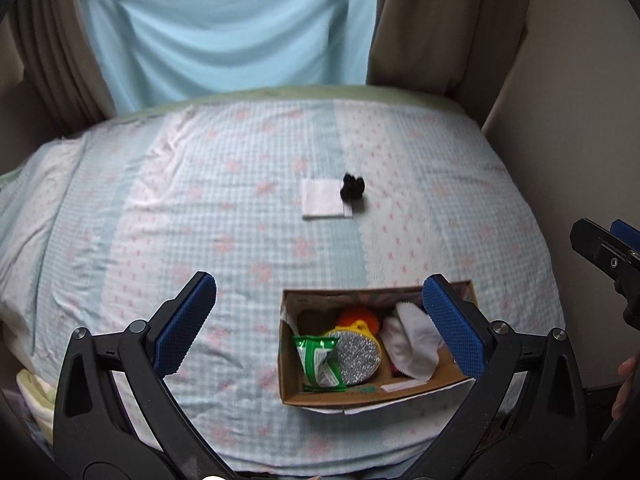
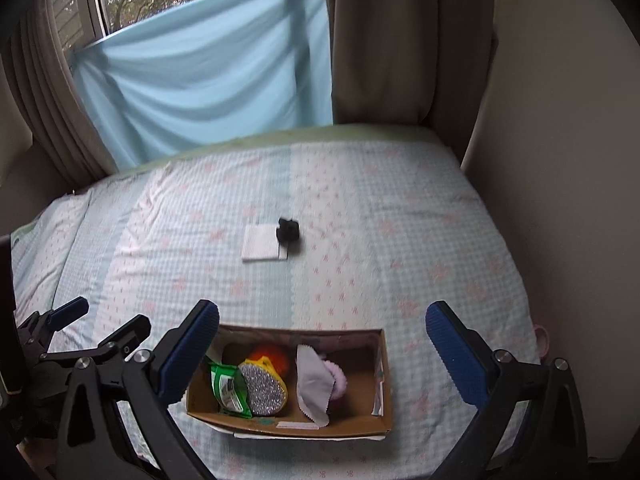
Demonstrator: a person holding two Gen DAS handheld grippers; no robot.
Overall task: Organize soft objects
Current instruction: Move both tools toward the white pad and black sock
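A brown cardboard box (image 1: pixel 420 394) (image 2: pixel 386 368) sits on the near part of the bed. It holds a green packet (image 1: pixel 320 362) (image 2: pixel 228 390), a silver glittery sponge (image 1: pixel 358 356) (image 2: pixel 264 390), an orange and yellow soft thing (image 1: pixel 354 318) (image 2: pixel 266 356), and a pale cloth (image 1: pixel 412 338) (image 2: pixel 314 384) over something pink. Farther out on the bed lie a white folded cloth (image 1: pixel 324 199) (image 2: pixel 262 243) and a small black soft object (image 1: pixel 352 187) (image 2: pixel 288 231) at its right edge. My left gripper (image 1: pixel 320 324) hangs open above the box's left side. My right gripper (image 2: pixel 322 354) hangs open over the box, holding nothing.
The bed (image 1: pixel 200 200) (image 2: pixel 400 220) has a pale blue checked cover with pink flowers. Behind it hang a light blue sheet (image 2: pixel 208 80) and beige curtains (image 2: pixel 384 40). A wall (image 2: pixel 560 160) runs along the right. The right gripper's tip (image 1: pixel 608 248) shows at the left wrist view's right edge.
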